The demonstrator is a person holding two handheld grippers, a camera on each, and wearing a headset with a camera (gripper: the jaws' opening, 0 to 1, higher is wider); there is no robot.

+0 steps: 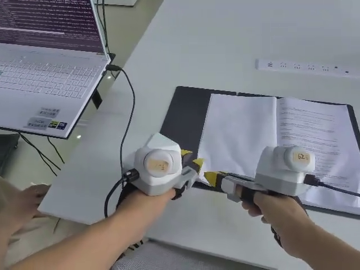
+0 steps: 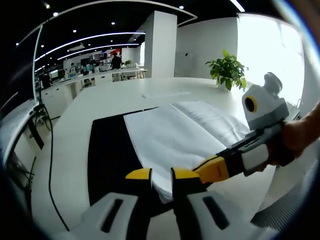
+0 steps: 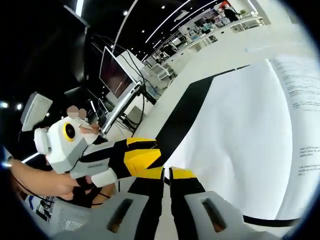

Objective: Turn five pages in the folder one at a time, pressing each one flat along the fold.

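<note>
Currently, the left gripper (image 2: 161, 175) is observed with its yellow-tipped jaws spread by a narrow gap. The near left corner of the blank left page (image 2: 170, 135) is seen through that gap, but contact with the paper cannot be determined. The right gripper (image 3: 166, 174) is noted with its jaws pressed together, or very nearly so, at the same corner. Whether a sheet is caught between them cannot be told. The tips of the two grippers are recorded just beside each other. The folder (image 1: 183, 115) is found lying open, black cover down, near the near edge of the bench (image 1: 225, 39), with a printed page (image 1: 315, 140) on its right half. A power strip (image 1: 306, 67) is noted toward the far edge, and a laptop (image 1: 45, 67) past the left edge.
</note>
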